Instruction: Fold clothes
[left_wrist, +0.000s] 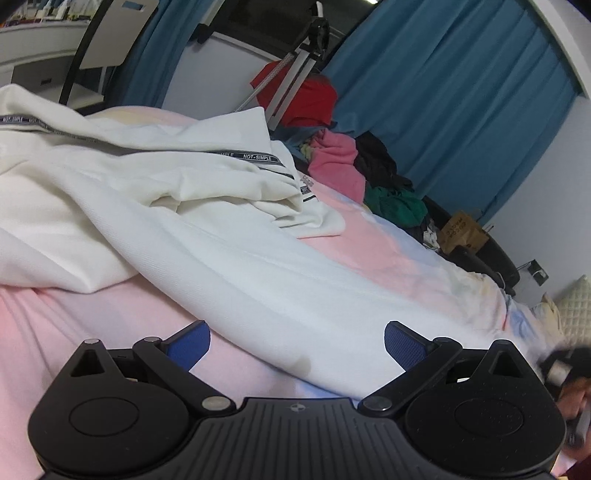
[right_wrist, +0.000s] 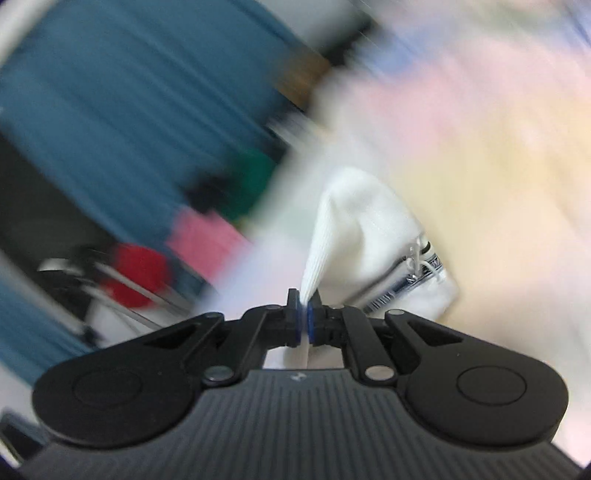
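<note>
A white garment (left_wrist: 177, 206) with a dark lettered stripe lies crumpled across the pink bedsheet (left_wrist: 369, 251), one long part running toward the lower right. My left gripper (left_wrist: 295, 345) hovers just above the sheet at that part's near edge, open, with nothing between its blue pads. In the right wrist view, my right gripper (right_wrist: 305, 314) is shut on a pinched fold of the white garment (right_wrist: 362, 229), which rises from the pads in a bunched peak; a striped hem with a white drawstring hangs at its right. That view is blurred by motion.
A heap of clothes, red (left_wrist: 306, 96), pink (left_wrist: 336, 162), black and green (left_wrist: 399, 206), sits at the bed's far edge before blue curtains (left_wrist: 461, 92). A metal stand (left_wrist: 295, 70) leans there. A brown paper bag (left_wrist: 463, 232) and a quilted pillow (left_wrist: 576, 306) lie at right.
</note>
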